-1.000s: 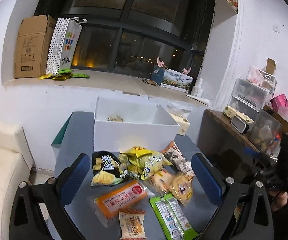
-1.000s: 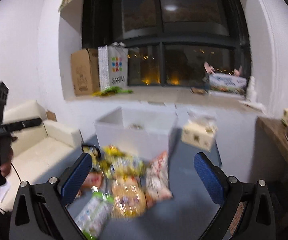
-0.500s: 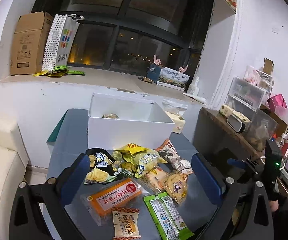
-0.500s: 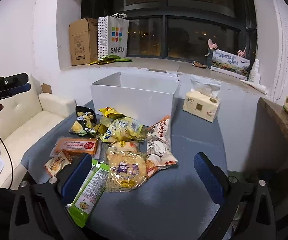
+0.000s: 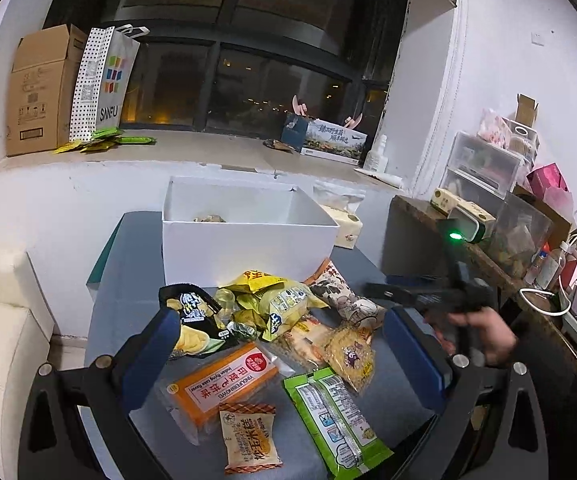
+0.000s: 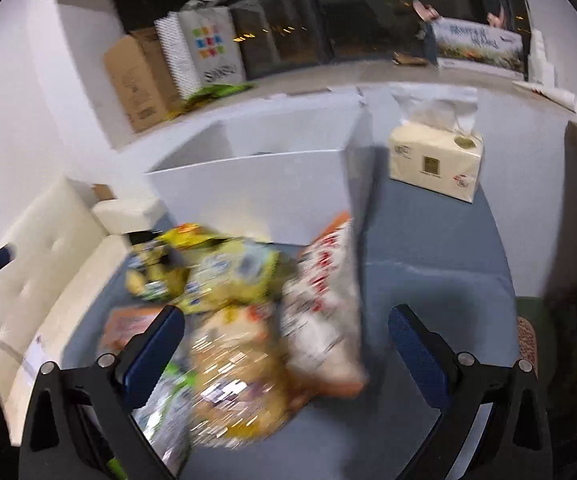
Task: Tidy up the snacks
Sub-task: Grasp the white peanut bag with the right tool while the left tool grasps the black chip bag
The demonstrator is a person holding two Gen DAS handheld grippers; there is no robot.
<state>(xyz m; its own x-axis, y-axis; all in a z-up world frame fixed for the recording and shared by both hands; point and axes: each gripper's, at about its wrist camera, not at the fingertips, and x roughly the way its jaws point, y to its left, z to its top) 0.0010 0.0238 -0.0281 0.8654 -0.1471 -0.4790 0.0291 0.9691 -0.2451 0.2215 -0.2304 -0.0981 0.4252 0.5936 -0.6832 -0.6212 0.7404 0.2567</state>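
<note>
A cardboard box (image 5: pixel 42 92) and dotted paper bag (image 5: pixel 102 84) stand on the windowsill at ten o'clock; tissue pack (image 6: pixel 434 162) at one o'clock.

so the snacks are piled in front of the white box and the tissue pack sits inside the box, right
Not quite. In the right wrist view the tissue pack sits on the table beside the white box, not inside it. The snacks are indeed piled in front of the box.
</note>
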